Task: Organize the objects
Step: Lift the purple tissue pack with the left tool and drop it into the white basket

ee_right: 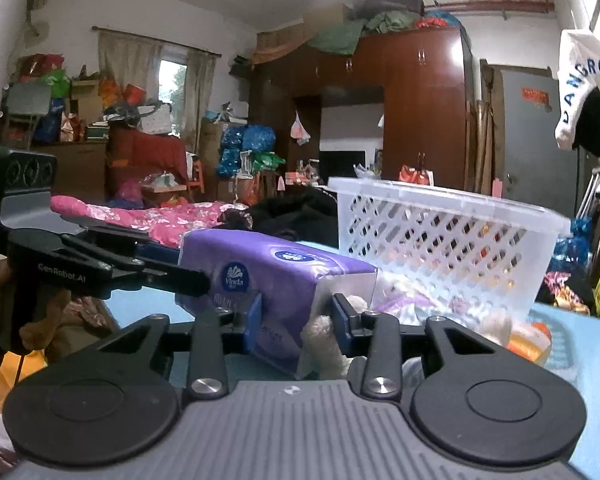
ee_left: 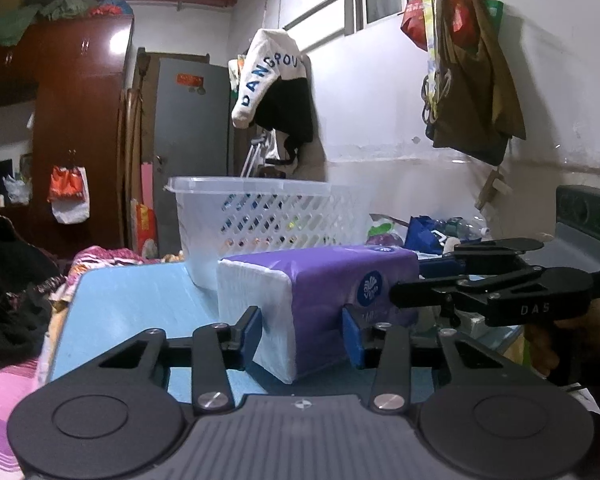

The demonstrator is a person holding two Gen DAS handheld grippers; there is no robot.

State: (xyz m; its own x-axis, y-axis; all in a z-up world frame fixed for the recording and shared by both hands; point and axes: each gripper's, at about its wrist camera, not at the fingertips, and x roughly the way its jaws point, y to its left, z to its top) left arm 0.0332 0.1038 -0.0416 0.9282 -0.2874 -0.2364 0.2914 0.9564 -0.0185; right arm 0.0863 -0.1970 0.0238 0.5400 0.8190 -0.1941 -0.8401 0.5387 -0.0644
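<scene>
A purple Vinda tissue pack (ee_left: 320,296) lies on the blue table (ee_left: 132,304), in front of a white slotted basket (ee_left: 276,220). My left gripper (ee_left: 302,330) is shut on one end of the pack, blue pads pressed on both sides. My right gripper (ee_right: 296,320) is shut on the other end of the tissue pack (ee_right: 276,280). Each gripper shows in the other's view, the right one (ee_left: 412,292) and the left one (ee_right: 196,280), both at the pack. The basket (ee_right: 440,240) stands just behind the pack.
Small items lie by the basket: an orange-lidded object (ee_right: 528,338) and wrappers (ee_right: 404,304). A bed with pink bedding (ee_right: 156,216) is beyond the table. A jacket (ee_left: 276,88) and bags (ee_left: 472,72) hang on the wall.
</scene>
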